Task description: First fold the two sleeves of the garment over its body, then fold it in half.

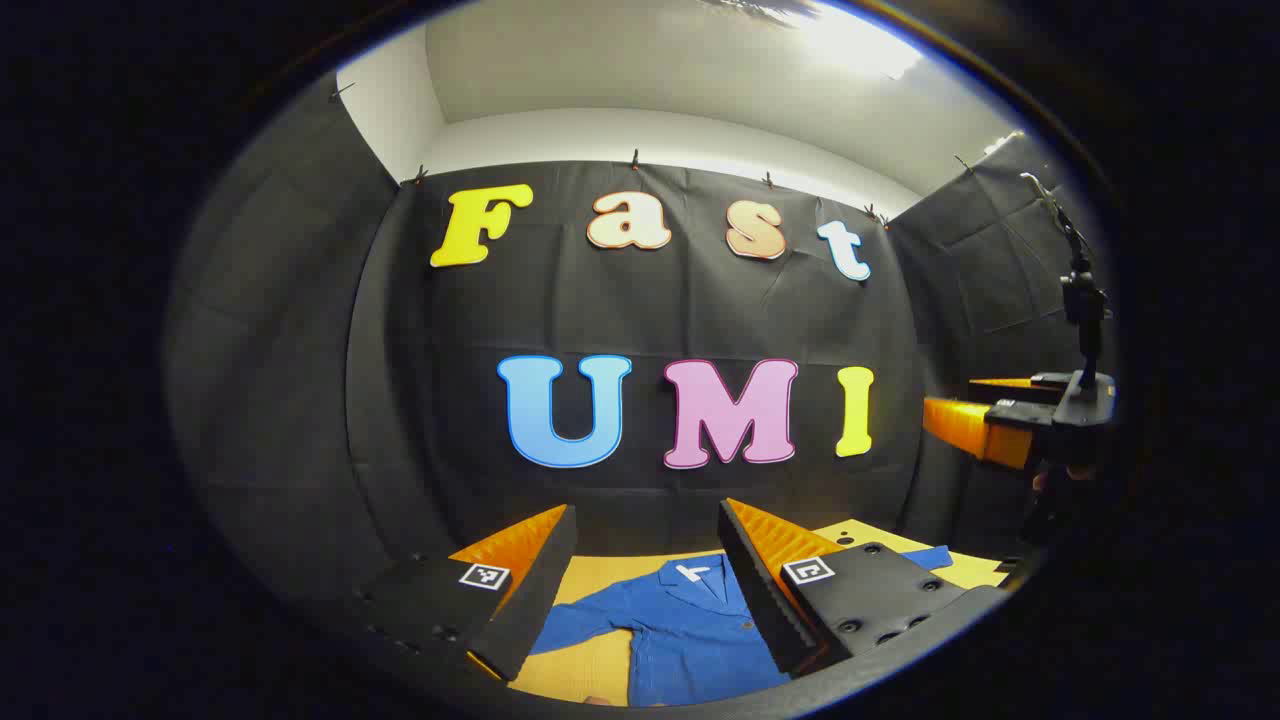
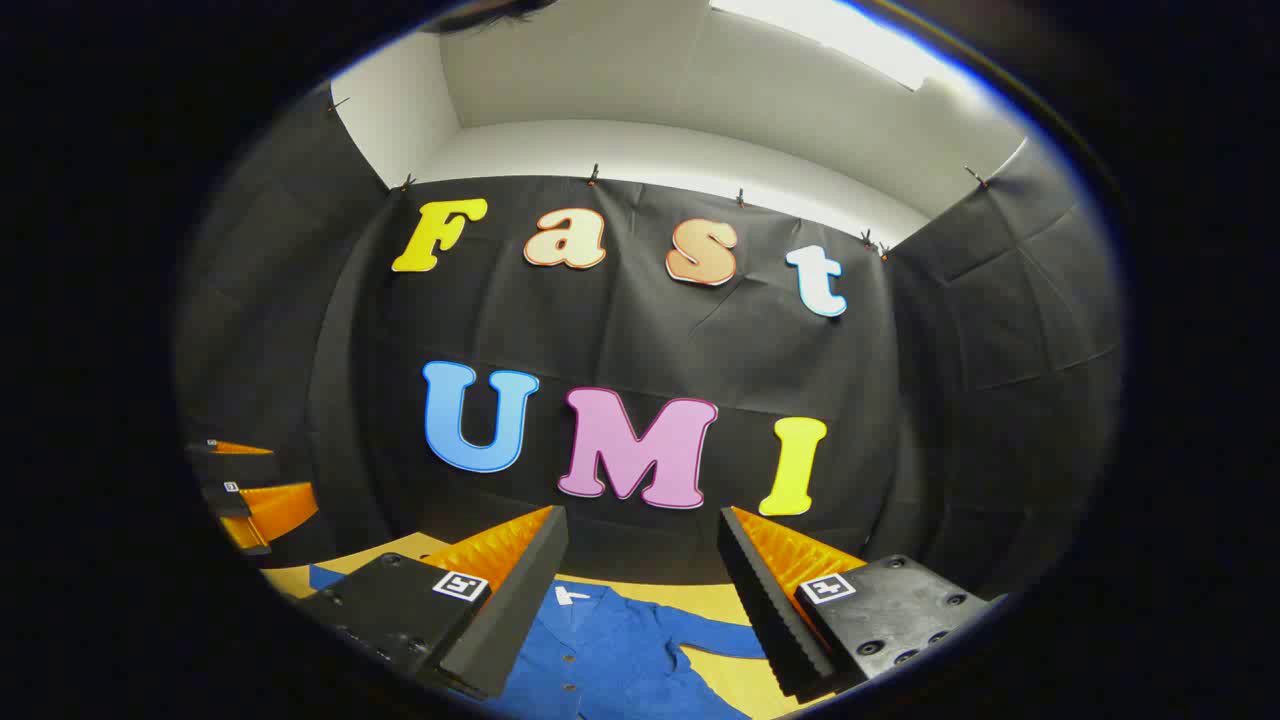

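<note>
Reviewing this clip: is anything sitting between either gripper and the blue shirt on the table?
Nothing visible. The left gripper and right gripper both hang open above the blue shirt, which lies spread on the yellow table with its sleeves out.

Showing dark blocky mounts behind the fingers [image 1: 760,580] of the left gripper [image 1: 648,580], each carrying a small square black-and-white marker and round screw holes. Bearing ridged, sawtooth inner faces. Repeating the same build on the right gripper [image 2: 640,590], plus a thin dark mast standing on its body.
</note>
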The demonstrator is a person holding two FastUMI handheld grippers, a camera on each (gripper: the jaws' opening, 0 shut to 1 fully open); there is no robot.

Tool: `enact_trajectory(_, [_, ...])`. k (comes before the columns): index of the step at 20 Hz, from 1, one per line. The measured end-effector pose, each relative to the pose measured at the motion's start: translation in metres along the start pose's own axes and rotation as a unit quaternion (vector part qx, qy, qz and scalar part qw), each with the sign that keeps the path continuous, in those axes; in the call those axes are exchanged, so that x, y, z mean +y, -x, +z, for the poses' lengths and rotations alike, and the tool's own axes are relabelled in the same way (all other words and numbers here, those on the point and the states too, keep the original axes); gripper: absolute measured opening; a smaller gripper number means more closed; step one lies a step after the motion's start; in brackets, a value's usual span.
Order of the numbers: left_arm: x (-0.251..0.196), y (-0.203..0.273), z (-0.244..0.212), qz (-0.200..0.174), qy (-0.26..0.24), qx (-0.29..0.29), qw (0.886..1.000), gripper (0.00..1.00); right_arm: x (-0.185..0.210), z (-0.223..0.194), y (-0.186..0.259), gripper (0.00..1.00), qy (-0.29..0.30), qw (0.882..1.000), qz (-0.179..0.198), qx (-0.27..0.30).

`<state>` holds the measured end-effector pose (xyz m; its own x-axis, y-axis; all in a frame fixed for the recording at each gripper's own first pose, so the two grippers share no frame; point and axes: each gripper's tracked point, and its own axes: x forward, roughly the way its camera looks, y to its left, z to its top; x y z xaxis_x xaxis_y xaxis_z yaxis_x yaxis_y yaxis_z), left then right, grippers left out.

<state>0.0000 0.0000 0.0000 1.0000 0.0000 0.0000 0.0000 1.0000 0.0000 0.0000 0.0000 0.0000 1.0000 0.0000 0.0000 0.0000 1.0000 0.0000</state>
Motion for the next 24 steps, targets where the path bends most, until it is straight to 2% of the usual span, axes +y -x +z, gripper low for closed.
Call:
enact_trajectory(2, [0.000,0.007,-0.008,-0.008,0.011,0.006,1.000,0.77,-0.005,0.003,0.006,0.96,0.006,1.000,-0.013,-0.003])
enact_trajectory(4, [-0.003,0.009,-0.015,-0.011,0.015,0.017,1.000,0.81,-0.008,-0.006,0.012,0.94,0.002,1.000,-0.018,0.010])
enact_trajectory(6, [-0.006,0.008,-0.015,-0.011,0.013,0.020,1.000,0.81,-0.011,-0.015,0.010,0.97,-0.003,1.000,-0.021,0.021])
enact_trajectory(7, [-0.006,0.005,-0.015,-0.008,0.009,0.021,1.000,0.81,-0.009,-0.018,0.009,0.94,-0.003,1.000,-0.016,0.024])
enact_trajectory(10, [-0.012,-0.006,-0.012,-0.007,0.002,0.018,1.000,0.81,-0.009,-0.017,-0.002,0.97,0.008,1.000,-0.006,0.017])
enact_trajectory(17, [-0.023,-0.030,-0.005,0.001,-0.009,0.011,1.000,0.81,-0.010,-0.039,-0.027,0.97,-0.019,0.999,0.013,0.035])
enact_trajectory(24, [-0.022,-0.047,-0.026,0.015,0.007,0.042,0.999,0.81,-0.014,-0.054,-0.041,0.97,-0.020,0.999,0.019,0.043])
